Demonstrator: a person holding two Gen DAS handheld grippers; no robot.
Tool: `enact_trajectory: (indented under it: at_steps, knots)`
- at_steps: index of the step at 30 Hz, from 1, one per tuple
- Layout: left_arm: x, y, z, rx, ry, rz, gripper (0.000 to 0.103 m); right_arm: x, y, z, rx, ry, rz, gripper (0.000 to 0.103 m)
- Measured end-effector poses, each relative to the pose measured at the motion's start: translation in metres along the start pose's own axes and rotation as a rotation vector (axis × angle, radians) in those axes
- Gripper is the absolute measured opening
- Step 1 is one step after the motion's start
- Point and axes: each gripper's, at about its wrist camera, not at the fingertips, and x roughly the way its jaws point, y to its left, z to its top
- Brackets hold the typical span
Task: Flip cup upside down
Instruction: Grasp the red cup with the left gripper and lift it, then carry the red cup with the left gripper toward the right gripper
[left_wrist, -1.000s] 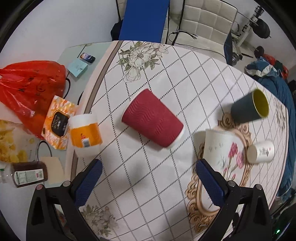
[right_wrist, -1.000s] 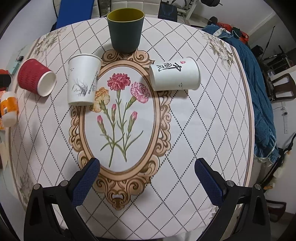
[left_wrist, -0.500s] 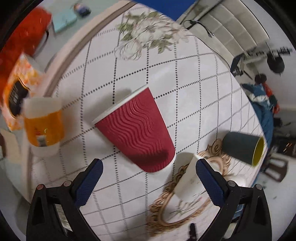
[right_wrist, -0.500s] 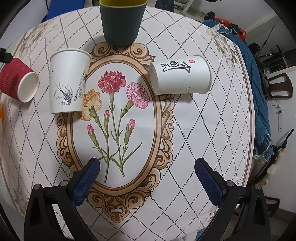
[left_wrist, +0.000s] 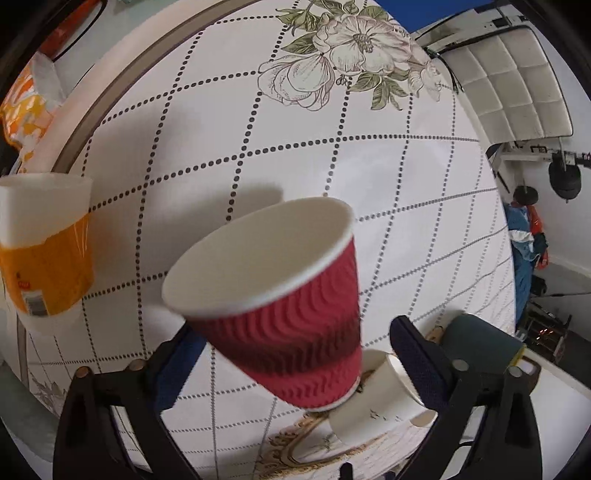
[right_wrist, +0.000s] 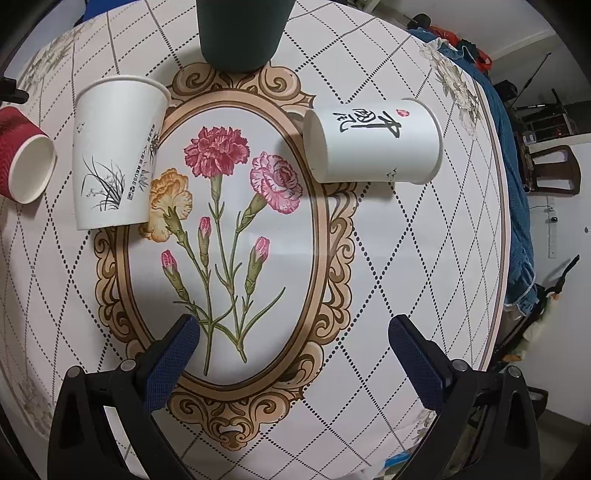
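The red ripple cup (left_wrist: 291, 314) lies on its side on the counter (left_wrist: 388, 184), its open white rim facing away from the tall white cup (left_wrist: 373, 410), which sits just behind its base. This looks like the approach step: the cup is not yet gripped. It sits between the fingers of the left hand-held gripper (left_wrist: 291, 354), whose jaws stand wide, with the right one clear of the cup wall (contact on the other side is hidden). Next, I judge, the jaws must close on the ribbed wall, lightly, since paper crushes, before turning it rim-down. The right hand-held gripper (right_wrist: 293, 347) hangs wide and empty over the flower oval, well apart from the tall white cup.
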Motion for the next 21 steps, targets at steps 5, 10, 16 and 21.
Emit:
enact_trajectory:
  at_steps: [5, 10, 16, 21]
  knots:
    - [0.004, -0.002, 0.005, 0.061, -0.035, 0.052, 0.086, 0.003, 0.005, 0.002, -0.01, 0.009, -0.013, 0.103]
    - [0.005, -0.003, 0.005, 0.121, -0.062, 0.093, 0.083, 0.008, 0.006, -0.001, -0.007, 0.025, -0.01, 0.103]
    - [-0.003, -0.015, -0.006, 0.257, -0.107, 0.177, 0.082, 0.017, 0.001, -0.007, 0.019, 0.059, 0.028, 0.103]
    - [-0.013, -0.023, -0.033, 0.385, -0.138, 0.24, 0.082, 0.023, -0.007, -0.018, 0.072, 0.101, 0.125, 0.103]
